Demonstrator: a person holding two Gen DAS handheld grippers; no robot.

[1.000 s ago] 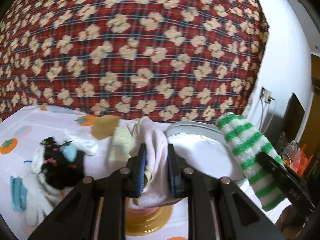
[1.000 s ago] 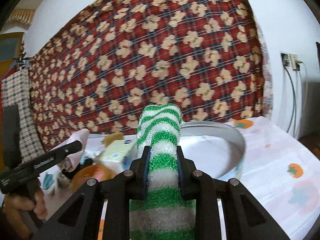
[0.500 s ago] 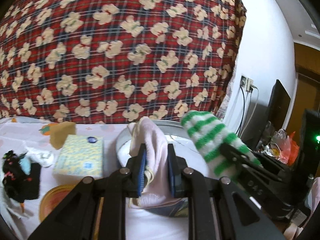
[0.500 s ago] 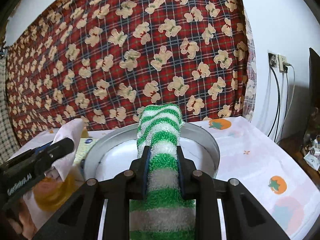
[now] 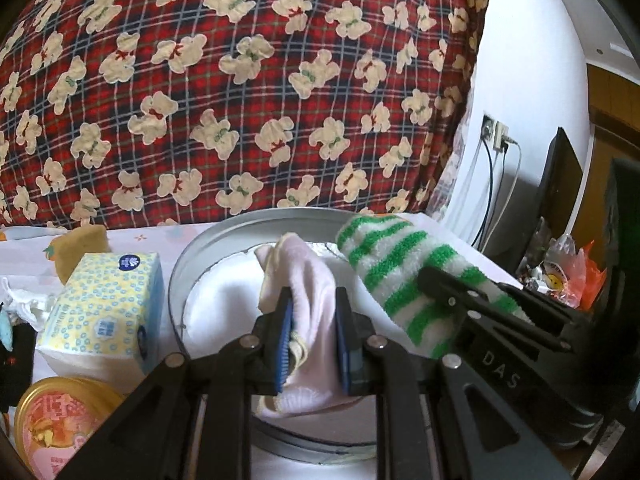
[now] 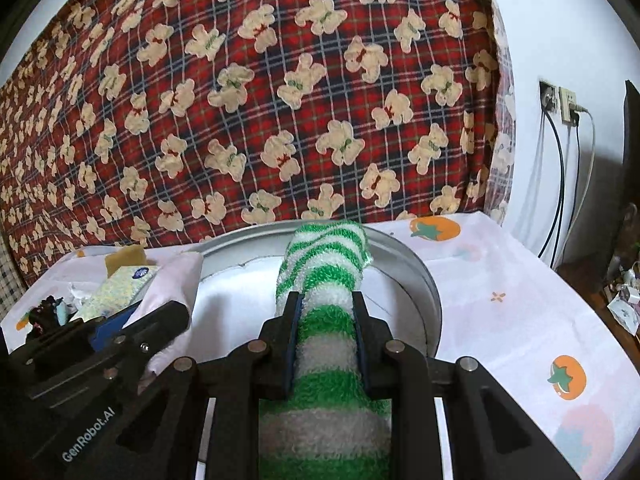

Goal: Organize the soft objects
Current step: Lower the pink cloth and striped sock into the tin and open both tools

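My left gripper (image 5: 313, 302) is shut on a pale pink sock (image 5: 308, 280) and holds it over the near side of a round metal basin (image 5: 182, 264) lined with white. My right gripper (image 6: 325, 306) is shut on a fuzzy green-and-white striped sock (image 6: 326, 258) and holds it over the same basin (image 6: 428, 288). The striped sock (image 5: 394, 258) and right gripper show at the right of the left wrist view. The pink sock (image 6: 176, 284) and left gripper show at the left of the right wrist view.
A yellow tissue pack (image 5: 106, 300), a tan sponge (image 5: 82, 242), a gold-lidded tin (image 5: 56, 420) and a pile of dark and white soft items (image 6: 50, 310) lie left of the basin. The tablecloth (image 6: 520, 312) has a tomato print. A plaid bear blanket hangs behind.
Both grippers have moved toward and over the basin with their socks, which now hang above its white inside. The left view swung right, off the pile of soft items.
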